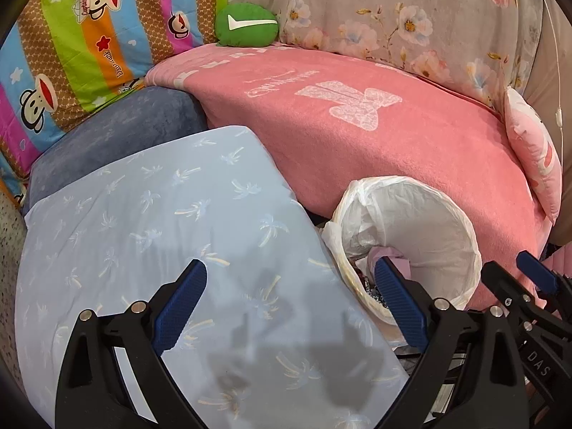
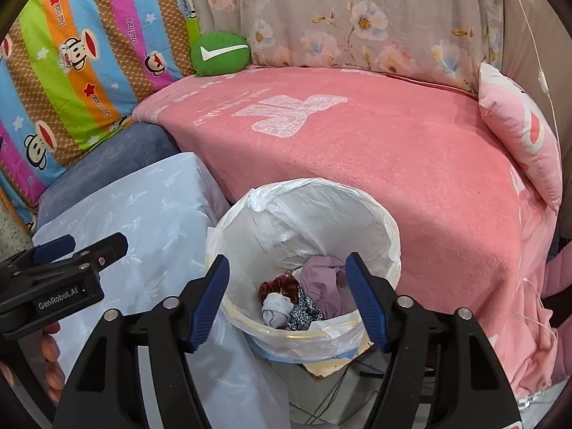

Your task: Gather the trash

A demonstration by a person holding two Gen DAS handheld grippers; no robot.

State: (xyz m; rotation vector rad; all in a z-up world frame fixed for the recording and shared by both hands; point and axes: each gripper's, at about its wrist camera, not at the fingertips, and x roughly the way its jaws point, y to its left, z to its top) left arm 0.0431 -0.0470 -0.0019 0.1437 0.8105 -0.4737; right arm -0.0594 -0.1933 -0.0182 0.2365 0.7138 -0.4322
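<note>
The trash bin point(image 2: 304, 268) sits straight ahead of my right gripper point(image 2: 287, 300), just beyond and below its fingertips, lined with a white plastic bag point(image 2: 321, 211) folded over the rim. Inside it lies a small heap: a crumpled mauve cloth point(image 2: 321, 282) nearest my right-hand finger, a dark red scrap point(image 2: 277, 284) toward the left one, a pale grey wad point(image 2: 275, 309) and a black-and-white patterned piece point(image 2: 304, 312) closest to me. My right gripper stands open over the mouth of the bin with nothing between its blue pads point(image 2: 211, 300).

My left gripper point(image 1: 291, 307) is also open wide and empty. It hangs over a light blue cushion with a palm-tree print point(image 1: 143, 232), and the bin point(image 1: 411, 236) is off to its right, partly behind the right-hand finger.

From the right wrist camera I look down into the bin and can sort out the pieces in it; I also see the cardboard point(image 2: 329, 366) under the bin, my left gripper point(image 2: 71, 250) coming in from the left edge and my fingers point(image 2: 50, 357) wrapped on its handle. From the left wrist camera the bin's contents are nearly hidden, only a bit of the mauve cloth point(image 1: 393, 254) and some dark scraps showing, but more of the blue cushion shows, and my right gripper point(image 1: 518, 279) enters at the right edge.

Beyond the bin spreads a pink blanket point(image 2: 375, 150), with a green round cushion point(image 2: 220, 53) at its far edge, a striped monkey-print quilt point(image 2: 71, 64) to the left, a floral cover point(image 2: 357, 21) behind, and a pink pillow point(image 2: 518, 136) to the right.
</note>
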